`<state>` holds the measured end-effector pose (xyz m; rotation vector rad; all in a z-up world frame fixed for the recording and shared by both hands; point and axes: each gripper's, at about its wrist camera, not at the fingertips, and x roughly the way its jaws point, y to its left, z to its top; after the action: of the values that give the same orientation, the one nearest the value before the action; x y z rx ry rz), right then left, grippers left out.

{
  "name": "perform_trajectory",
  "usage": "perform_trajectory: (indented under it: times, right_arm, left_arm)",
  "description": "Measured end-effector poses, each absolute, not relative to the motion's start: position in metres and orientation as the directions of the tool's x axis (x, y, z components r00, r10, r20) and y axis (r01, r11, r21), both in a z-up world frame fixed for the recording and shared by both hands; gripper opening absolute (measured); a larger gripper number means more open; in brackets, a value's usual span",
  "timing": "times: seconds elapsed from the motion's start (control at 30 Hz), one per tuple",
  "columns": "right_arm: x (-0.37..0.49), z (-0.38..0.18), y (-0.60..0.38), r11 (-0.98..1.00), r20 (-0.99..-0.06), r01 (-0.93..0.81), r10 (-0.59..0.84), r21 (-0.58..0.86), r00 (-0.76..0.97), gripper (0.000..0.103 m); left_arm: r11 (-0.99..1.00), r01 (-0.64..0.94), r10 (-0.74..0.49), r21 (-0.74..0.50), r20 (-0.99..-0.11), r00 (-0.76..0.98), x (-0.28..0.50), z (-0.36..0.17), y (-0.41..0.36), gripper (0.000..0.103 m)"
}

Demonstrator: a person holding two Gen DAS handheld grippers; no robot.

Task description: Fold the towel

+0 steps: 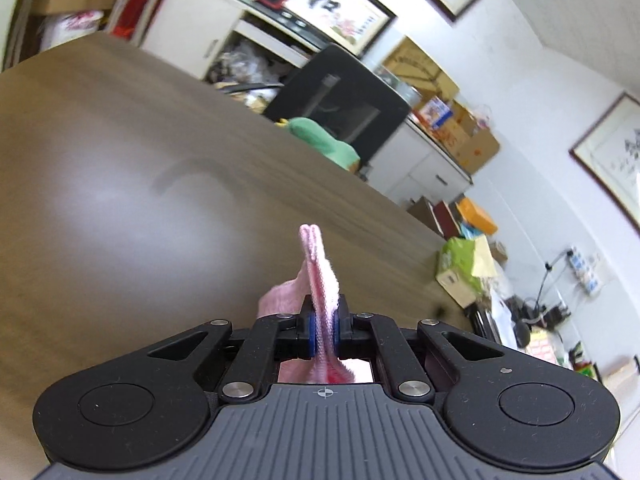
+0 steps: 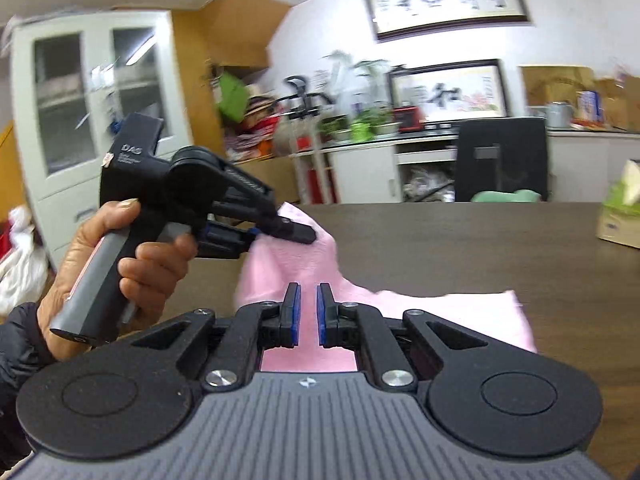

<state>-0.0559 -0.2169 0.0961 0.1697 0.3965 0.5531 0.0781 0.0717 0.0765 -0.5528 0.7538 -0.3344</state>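
In the left wrist view, the left tool is clamped on the pink towel: a bunched fold of cloth stands up between the blue pads and pokes out past their tips, while more pink shows below, through the opening behind the fingers. Beyond the towel lies the brown desk, tilted steeply in this camera, so the left tool is evidently held raised and rolled over rather than level with the desk. A black chair back and a green cushion stand past the desk's far edge.

In the right wrist view, the right tool has its jaws a narrow gap apart with nothing pinched between them; the pink towel shows through that gap and spreads on the desk under and to the right of it, its long axis running from the left tool toward the towel's flat right end. The left tool, gripped by the person's left hand, sits up and to the left of the right tool, lifting the towel's left end off the desk into a peak. A tissue box rests at the desk's right edge, well apart from the towel.

The coming move likely turns on this: the lifted end lies left of the right tool, the flat free end to its right, so the right tool is the nearer one to take that low edge.
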Motion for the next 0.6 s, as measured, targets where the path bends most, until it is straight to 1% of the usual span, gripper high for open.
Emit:
perform_trajectory:
  times: [0.13, 0.27, 0.37, 0.4, 0.43, 0.47, 0.5, 0.53, 0.57, 0.6]
  right_arm:
    - [-0.047, 0.08, -0.256, 0.849, -0.344, -0.403, 0.512, 0.342, 0.787, 0.009]
    - [-0.026, 0.063, -0.267, 0.882, -0.43, -0.379, 0.469, 0.28, 0.772, 0.011]
    - [-0.023, 0.058, -0.261, 0.87, -0.439, -0.43, 0.494, 0.242, 0.751, 0.013]
    - [-0.026, 0.056, -0.258, 0.862, -0.44, -0.452, 0.507, 0.231, 0.741, 0.017]
    - [-0.028, 0.054, -0.253, 0.853, -0.444, -0.47, 0.519, 0.225, 0.73, 0.018]
    - [-0.031, 0.051, -0.246, 0.844, -0.444, -0.487, 0.534, 0.226, 0.72, 0.024]
    - [-0.038, 0.049, -0.238, 0.829, -0.431, -0.508, 0.557, 0.233, 0.71, 0.04]
    - [-0.045, 0.048, -0.233, 0.816, -0.413, -0.525, 0.576, 0.24, 0.706, 0.05]
    - [-0.055, 0.048, -0.227, 0.81, -0.384, -0.536, 0.585, 0.236, 0.714, 0.062]
    - [-0.066, 0.048, -0.22, 0.81, -0.353, -0.544, 0.586, 0.222, 0.729, 0.066]
  left_arm:
    - [0.838, 0.13, -0.474, -0.53, -0.588, 0.656, 0.095, 0.081, 0.025, 0.007]
    - [0.844, 0.161, -0.486, -0.512, -0.602, 0.634, 0.094, 0.081, 0.002, 0.007]
    - [0.846, 0.172, -0.488, -0.505, -0.6, 0.635, 0.088, 0.084, -0.003, 0.007]
    - [0.847, 0.177, -0.49, -0.502, -0.604, 0.629, 0.086, 0.086, -0.005, 0.007]
    - [0.847, 0.182, -0.492, -0.499, -0.607, 0.624, 0.085, 0.089, -0.006, 0.007]
    - [0.846, 0.186, -0.495, -0.499, -0.609, 0.62, 0.084, 0.092, -0.007, 0.007]
    - [0.845, 0.193, -0.5, -0.499, -0.609, 0.616, 0.085, 0.095, -0.01, 0.007]
    - [0.844, 0.2, -0.504, -0.498, -0.609, 0.612, 0.086, 0.097, -0.014, 0.007]
    - [0.844, 0.204, -0.506, -0.496, -0.61, 0.61, 0.087, 0.099, -0.018, 0.007]
    - [0.844, 0.21, -0.509, -0.494, -0.612, 0.606, 0.086, 0.101, -0.022, 0.007]
